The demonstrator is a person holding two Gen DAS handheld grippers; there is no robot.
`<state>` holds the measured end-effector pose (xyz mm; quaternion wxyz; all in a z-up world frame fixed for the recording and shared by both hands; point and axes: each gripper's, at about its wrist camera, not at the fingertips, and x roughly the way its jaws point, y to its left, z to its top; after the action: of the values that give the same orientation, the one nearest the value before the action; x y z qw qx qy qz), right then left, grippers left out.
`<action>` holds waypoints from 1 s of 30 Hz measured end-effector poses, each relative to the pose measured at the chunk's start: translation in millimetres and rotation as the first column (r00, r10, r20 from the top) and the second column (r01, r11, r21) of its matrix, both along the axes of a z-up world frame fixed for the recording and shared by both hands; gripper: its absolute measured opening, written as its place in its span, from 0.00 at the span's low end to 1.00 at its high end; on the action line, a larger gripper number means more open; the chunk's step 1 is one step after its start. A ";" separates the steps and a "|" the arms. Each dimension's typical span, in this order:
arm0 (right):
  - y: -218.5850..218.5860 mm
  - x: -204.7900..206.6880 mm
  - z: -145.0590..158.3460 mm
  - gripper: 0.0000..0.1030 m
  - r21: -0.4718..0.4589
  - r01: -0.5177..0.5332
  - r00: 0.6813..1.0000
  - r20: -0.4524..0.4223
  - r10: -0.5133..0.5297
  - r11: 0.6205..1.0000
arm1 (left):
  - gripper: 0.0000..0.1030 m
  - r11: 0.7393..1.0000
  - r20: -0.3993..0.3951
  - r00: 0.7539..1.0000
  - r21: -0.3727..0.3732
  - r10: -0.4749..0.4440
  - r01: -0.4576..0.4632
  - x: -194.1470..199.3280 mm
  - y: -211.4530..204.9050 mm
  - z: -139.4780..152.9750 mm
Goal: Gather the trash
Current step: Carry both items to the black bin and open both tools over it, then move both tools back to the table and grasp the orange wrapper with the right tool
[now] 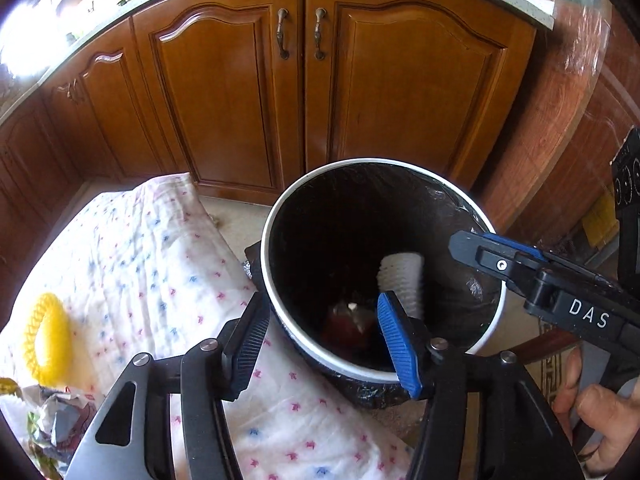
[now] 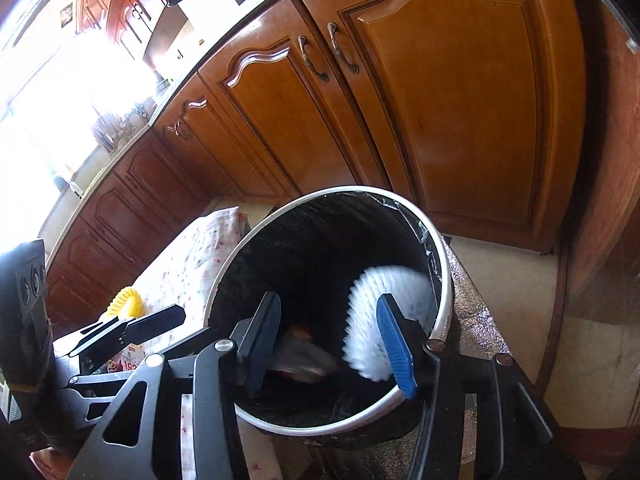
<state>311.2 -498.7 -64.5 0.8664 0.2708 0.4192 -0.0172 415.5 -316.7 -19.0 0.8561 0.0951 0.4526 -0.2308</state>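
A white-rimmed bin (image 1: 267, 216) with a black liner stands on the floor before the cabinets; it also shows in the right wrist view (image 2: 445, 312). Inside lie a white ribbed paper item (image 1: 402, 280), blurred in the right wrist view (image 2: 394, 312), and crumpled wrappers (image 1: 348, 320). My left gripper (image 1: 324, 344) is open and empty over the bin's near rim. My right gripper (image 2: 328, 340) is open and empty above the bin mouth; it reaches in from the right in the left wrist view (image 1: 500, 256). More crumpled trash (image 1: 52, 424) lies on the cloth at the lower left.
A white patterned cloth (image 1: 160, 264) covers a low surface left of the bin. A yellow knitted ring (image 1: 46, 336) lies on it. Wooden cabinet doors (image 1: 304, 92) stand behind. A chair or table edge with foil-like covering (image 2: 476, 320) is right of the bin.
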 end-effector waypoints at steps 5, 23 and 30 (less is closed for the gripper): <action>-0.9 -11.5 4.0 0.55 0.022 0.017 0.999 0.027 -0.017 1.000 | 0.61 0.997 0.023 0.999 -0.060 0.045 -0.044 -18.4 28.0 7.6; 76.1 -88.5 18.1 0.87 0.113 0.026 0.986 0.160 -0.044 0.993 | 0.67 0.954 0.077 0.968 -0.202 0.240 -0.221 -130.9 151.8 11.3; 118.5 -100.0 23.9 0.87 0.119 -0.029 0.984 0.176 0.007 0.992 | 0.67 0.929 0.073 0.947 -0.233 0.311 -0.287 -159.9 194.7 11.2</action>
<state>211.2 -380.3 -40.6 0.8820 0.3195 0.3441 0.0401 255.6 -122.0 -7.8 0.9099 -0.0578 0.3861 -0.1404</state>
